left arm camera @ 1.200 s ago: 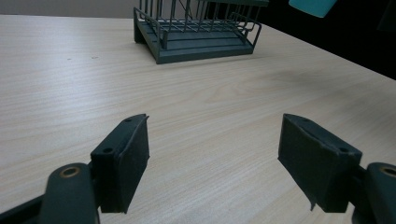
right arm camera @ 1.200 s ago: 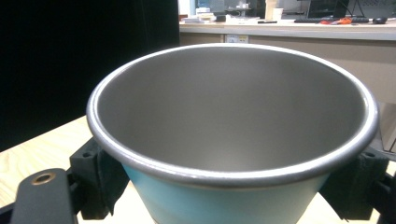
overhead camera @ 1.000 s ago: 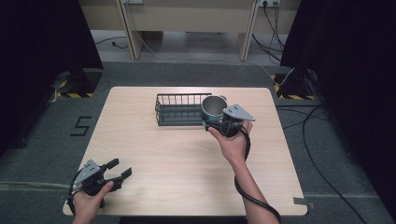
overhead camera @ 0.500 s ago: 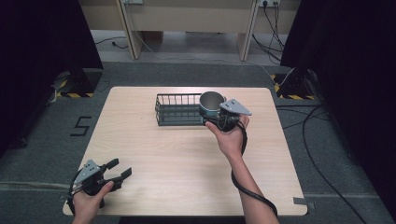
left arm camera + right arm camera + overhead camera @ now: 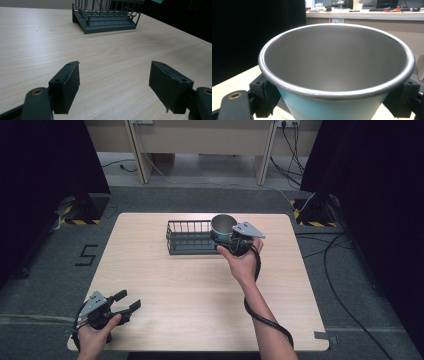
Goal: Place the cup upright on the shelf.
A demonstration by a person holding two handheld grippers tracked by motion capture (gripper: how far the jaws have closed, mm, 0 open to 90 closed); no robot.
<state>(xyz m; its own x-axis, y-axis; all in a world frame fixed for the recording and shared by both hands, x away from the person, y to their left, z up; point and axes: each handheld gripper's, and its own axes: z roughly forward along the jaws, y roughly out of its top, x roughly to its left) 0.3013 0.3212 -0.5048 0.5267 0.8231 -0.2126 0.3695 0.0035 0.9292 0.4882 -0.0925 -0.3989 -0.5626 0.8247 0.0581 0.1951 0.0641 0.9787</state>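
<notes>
While the right tool [image 5: 234, 240] is pinching the cup [image 5: 223, 226] over the rack [image 5: 189, 238] at upper centre, a slack squeeze risks dropping it.

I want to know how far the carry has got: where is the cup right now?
In the high view the cup is clamped in the right claw, above the right end of the wire basket.

cup [image 5: 332, 110]: light blue, steel inside | rack [image 5: 187, 240]: dark grey
</notes>
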